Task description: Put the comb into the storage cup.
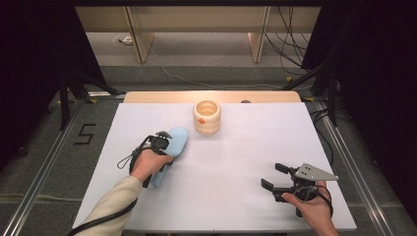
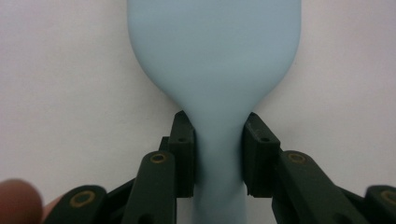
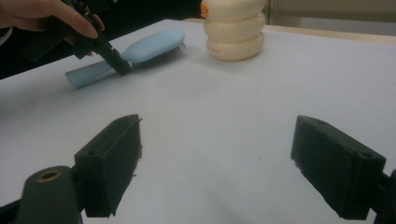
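Between the left tool's [image 2: 218, 156] pads, clamped at its narrow neck, the hairbrush [image 2: 215, 60] looks light, rigid, smooth plastic; right tool [image 3: 233, 163] gapes empty.

A black "5" marked on the grey floor [image 1: 54, 147] left of the table [image 1: 147, 113].

White table [image 1: 236, 196]; grey floor [image 1: 44, 162] marked 5.

White table [image 1: 236, 162]; floor marking "5" [image 1: 85, 133]; cables [image 1: 290, 39] behind.
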Available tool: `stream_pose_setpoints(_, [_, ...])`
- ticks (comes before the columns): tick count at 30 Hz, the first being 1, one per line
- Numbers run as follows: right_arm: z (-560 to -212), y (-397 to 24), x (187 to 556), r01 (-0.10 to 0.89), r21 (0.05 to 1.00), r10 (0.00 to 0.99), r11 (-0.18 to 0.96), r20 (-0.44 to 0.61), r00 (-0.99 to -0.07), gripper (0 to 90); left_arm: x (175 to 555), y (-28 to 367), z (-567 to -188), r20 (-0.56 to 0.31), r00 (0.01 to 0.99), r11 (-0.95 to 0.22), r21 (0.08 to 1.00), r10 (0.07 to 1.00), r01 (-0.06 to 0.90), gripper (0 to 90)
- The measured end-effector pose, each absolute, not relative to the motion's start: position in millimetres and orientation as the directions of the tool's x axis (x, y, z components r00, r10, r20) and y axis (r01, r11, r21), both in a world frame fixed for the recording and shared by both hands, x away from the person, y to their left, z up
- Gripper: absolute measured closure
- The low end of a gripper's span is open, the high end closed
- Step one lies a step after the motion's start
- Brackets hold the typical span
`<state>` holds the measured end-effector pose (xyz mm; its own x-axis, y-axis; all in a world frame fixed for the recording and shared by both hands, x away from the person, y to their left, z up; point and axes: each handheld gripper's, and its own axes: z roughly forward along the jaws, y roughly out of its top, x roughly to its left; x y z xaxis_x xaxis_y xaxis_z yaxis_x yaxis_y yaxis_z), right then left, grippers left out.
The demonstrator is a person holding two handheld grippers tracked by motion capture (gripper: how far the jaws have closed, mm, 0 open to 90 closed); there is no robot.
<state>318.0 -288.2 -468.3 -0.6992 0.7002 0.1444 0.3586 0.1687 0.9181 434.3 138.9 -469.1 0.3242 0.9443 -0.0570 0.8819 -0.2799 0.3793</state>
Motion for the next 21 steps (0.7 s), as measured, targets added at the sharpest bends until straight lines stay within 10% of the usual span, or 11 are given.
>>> stream_pose_setpoints(21, [-468.1,-288.9,317.9,0.357,0.919,0.701,0.168,0.143,-0.698,17.3,432.8,142.2,-471.1,-0.051,0.401,-0.343,0.427,0.915,0.837,69.4])
